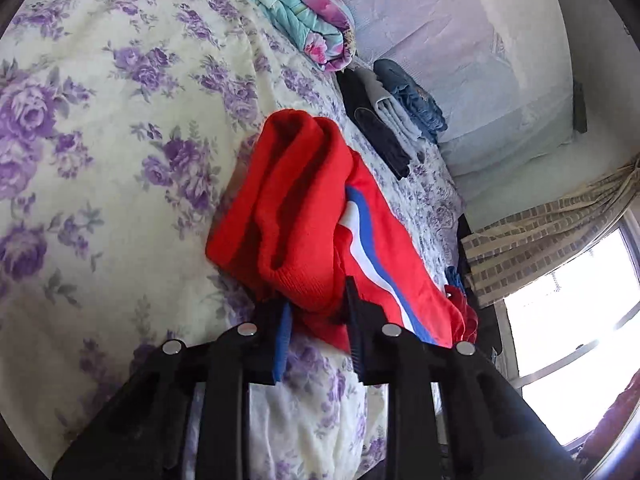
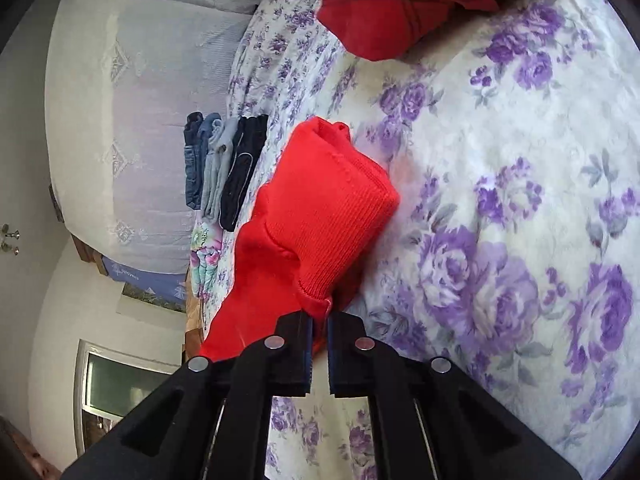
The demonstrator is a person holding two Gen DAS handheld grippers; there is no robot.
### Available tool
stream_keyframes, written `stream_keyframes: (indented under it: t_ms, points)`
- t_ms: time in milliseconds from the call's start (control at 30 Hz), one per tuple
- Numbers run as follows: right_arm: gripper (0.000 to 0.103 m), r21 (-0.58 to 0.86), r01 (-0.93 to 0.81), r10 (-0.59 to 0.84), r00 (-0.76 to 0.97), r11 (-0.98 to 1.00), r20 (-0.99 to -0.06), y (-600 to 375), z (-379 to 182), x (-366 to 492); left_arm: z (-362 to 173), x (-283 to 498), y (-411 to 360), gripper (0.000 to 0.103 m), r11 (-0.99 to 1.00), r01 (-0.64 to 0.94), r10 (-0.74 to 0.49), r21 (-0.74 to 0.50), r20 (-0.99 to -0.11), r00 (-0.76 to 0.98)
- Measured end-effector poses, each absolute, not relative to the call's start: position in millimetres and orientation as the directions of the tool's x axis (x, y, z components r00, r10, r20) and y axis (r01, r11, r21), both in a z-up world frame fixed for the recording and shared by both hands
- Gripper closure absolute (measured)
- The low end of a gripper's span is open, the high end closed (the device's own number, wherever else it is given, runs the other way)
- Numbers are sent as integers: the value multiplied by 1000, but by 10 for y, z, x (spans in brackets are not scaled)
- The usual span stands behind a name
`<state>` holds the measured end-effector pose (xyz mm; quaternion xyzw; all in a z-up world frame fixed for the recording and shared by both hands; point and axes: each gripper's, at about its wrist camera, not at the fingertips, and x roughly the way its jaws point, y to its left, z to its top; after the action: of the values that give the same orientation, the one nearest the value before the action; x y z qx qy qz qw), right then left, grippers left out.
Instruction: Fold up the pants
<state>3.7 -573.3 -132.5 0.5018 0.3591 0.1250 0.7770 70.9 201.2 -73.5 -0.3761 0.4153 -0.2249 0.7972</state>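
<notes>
At the bottom of the left wrist view, the left gripper (image 1: 318, 312) has its jaws parted around a ribbed end of the red pants (image 1: 304, 216), cloth filling the gap. The pants run diagonally toward the lower right of the frame, stripes showing. In the right wrist view, the right gripper (image 2: 319, 320) pinches another ribbed end between nearly closed jaws. Beneath lies the flowered bedspread (image 1: 120, 120); farther off sit folded clothes (image 1: 392, 116).

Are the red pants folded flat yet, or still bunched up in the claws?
Still bunched. The red pants hang in thick rolls over the floral bedspread, their ribbed cuff pinched in the right claw.
</notes>
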Motion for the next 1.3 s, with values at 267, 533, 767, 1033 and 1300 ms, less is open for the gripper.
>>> stream_keyframes:
  t_ms: [267, 533, 767, 1033, 1300]
  points:
    - [56, 883, 211, 502, 756, 419, -419, -5841, -1216, -188, -296, 302, 1996, 42, 672, 91, -587, -735, -454, 670]
    - [46, 868, 267, 390, 810, 418, -437, -5759, -1247, 197, -326, 534, 851, 31, 627, 273, -738, -729, -445, 508]
    - [75, 840, 68, 334, 898, 539, -287, -5605, -828, 27, -311, 709, -241, 31, 639, 397, -766, -659, -499, 406]
    - [77, 763, 180, 275, 861, 621, -427, -5749, -1237, 56, -574, 1136, -1285, 22, 822, 399, -562, -407, -691, 454]
    - [76, 759, 148, 267, 879, 634, -396, -5730, -1279, 66, -636, 1120, -1441, 22, 902, 329, -422, -281, -738, 526]
